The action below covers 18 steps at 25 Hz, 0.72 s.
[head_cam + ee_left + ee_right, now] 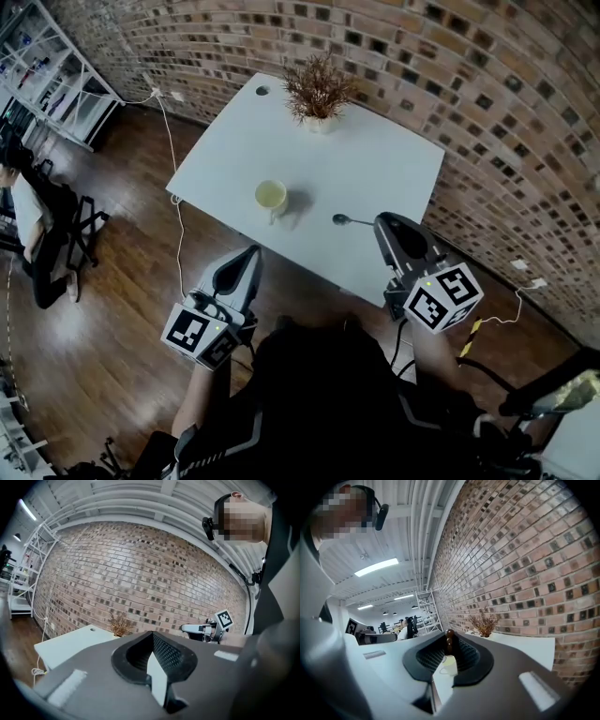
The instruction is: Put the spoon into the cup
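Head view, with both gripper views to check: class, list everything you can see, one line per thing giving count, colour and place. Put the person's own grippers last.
table: one, white, middle of the view.
cup: one, pale yellow, on the table near its front edge.
spoon: one, dark bowl with a brown beaded handle, right of the cup.
plant: one, dried brown in a white pot, at the table's far edge.
cable: one, white, hanging down the table's left side.
seated person: one, dark and white clothing, far left.
shelving: one unit, white, top left.
left gripper: one, grey, jaws slightly apart and empty, just short of the table's front edge.
right gripper: one, grey, shut on the spoon's handle.
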Available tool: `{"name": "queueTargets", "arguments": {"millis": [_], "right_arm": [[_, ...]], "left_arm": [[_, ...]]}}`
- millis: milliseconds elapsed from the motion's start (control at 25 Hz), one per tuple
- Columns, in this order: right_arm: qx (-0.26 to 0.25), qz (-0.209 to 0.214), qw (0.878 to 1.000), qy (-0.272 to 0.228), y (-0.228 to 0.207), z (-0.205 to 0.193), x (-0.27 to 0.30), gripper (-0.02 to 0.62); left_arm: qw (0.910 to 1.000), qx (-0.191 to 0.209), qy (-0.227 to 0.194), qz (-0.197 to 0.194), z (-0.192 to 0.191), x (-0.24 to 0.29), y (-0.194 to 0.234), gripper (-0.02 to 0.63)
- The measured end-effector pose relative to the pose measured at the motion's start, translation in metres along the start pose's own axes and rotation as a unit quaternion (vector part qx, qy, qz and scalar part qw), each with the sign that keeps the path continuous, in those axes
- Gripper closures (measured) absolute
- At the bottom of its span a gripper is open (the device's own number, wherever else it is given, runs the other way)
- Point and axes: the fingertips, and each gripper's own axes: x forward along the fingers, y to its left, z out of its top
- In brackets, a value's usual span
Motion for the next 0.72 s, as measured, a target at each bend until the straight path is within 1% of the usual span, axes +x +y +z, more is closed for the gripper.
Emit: {"name": "queueTargets", "arguments": {"millis": [200, 280, 400, 560, 720], "right_arm": [[0.000, -0.029, 1.000, -0.003, 0.011, -0.003, 0.042, 0.555], [0.004, -0.032, 0.999, -0.001, 0.015, -0.006, 0.060, 0.555], [0.002, -0.017, 1.000, 0.008, 0.019, -0.009, 0.092, 0.555], [0.003, 0.011, 1.000, 0.017, 0.007, -0.003, 0.135, 0.556], [0.002, 0.043, 0.999, 0.026, 0.005, 0.002, 0.174, 0.555]], "left_arm": [[0.9996, 0.000, 0.003, -0.027, 0.006, 0.002, 0.052, 0.612], [0.9995, -0.001, 0.006, -0.031, 0.007, 0.004, 0.071, 0.612], [0.9998, -0.005, 0.007, -0.019, 0.010, 0.010, 0.100, 0.612], [0.9999, -0.003, 0.011, 0.011, 0.027, 0.036, 0.134, 0.612], [0.9999, 0.011, 0.002, 0.004, 0.048, 0.048, 0.146, 0.612]]}}
